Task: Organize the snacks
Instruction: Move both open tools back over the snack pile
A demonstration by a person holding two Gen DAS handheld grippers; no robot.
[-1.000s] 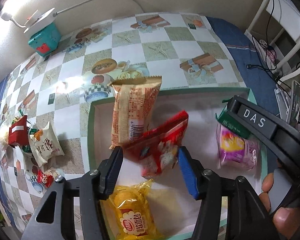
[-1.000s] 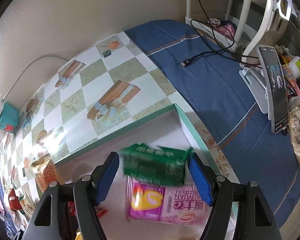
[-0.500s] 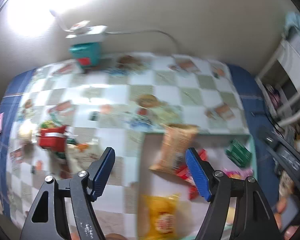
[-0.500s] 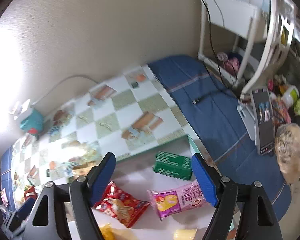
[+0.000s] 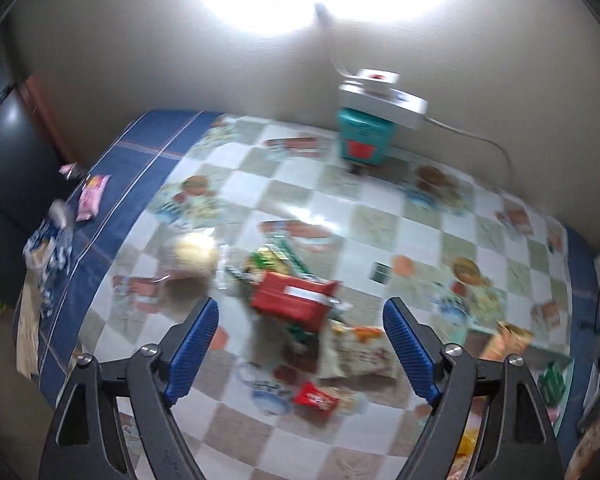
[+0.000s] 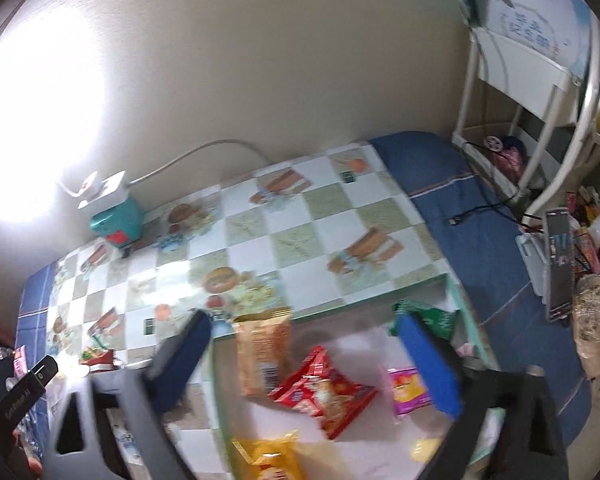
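Snacks lie in two groups. A red packet (image 5: 292, 299) tops a loose pile on the checkered tablecloth (image 5: 384, 224), between and just beyond the spread, empty fingers of the left gripper (image 5: 300, 344). The right gripper (image 6: 312, 360), also wide apart and holding nothing, hovers over the green-rimmed tray (image 6: 466, 320), where an orange packet (image 6: 264, 352), red bag (image 6: 324, 390) and pink packet (image 6: 408, 390) lie.

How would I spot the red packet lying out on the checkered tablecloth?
Start at the teal box by the wall, then come toward the camera across the checkered tablecloth to the loose snack pile. The red packet lies on top, the largest red one, with a white stripe.
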